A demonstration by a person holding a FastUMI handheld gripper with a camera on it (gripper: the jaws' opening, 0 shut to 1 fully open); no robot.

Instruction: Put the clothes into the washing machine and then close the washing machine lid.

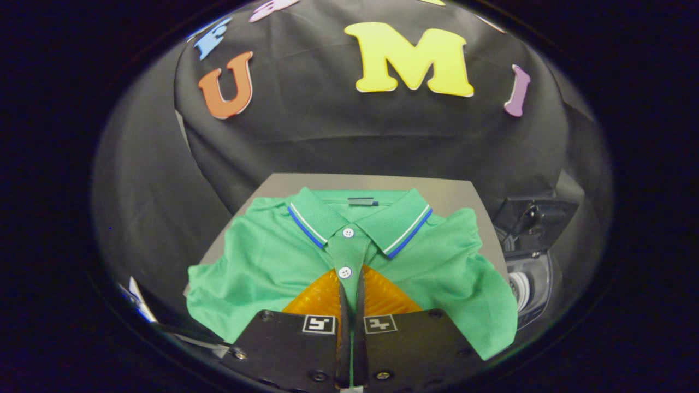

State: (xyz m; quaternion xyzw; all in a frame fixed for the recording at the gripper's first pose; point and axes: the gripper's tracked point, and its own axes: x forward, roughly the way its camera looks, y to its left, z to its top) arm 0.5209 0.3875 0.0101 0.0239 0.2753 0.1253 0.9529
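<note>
Tongs (350,281) almost fully closed, two orange fingers (319,297) side by side with only a thin slit between them, tips pointing at the button placket of the green polo shirt (256,262). A narrow strip of green visible in the slit, so maybe a fold of the cloth pinched there; cannot tell for sure if both fingers really press on it, or only rest on top. Lower white button (344,272) just at the tips, upper button (348,232) a little beyond. Probably aiming at the middle of the chest, so that the shirt hangs evenly when lifted and does not drag one sleeve.

Shirt lying flat, face up, on the grey bench (458,194), collar (407,226) with blue and white edging on the far side, sleeves spread to both sides, one sleeve hanging over the bench edge near the machine. Spread out like this to give an easy place to pinch.

Beside the bench, past that sleeve, the washing machine (527,284), dark body with a round opening, lid (538,215) standing open above it. Left open to receive the shirt; shirt not yet inside, lid closing still to do.
</note>
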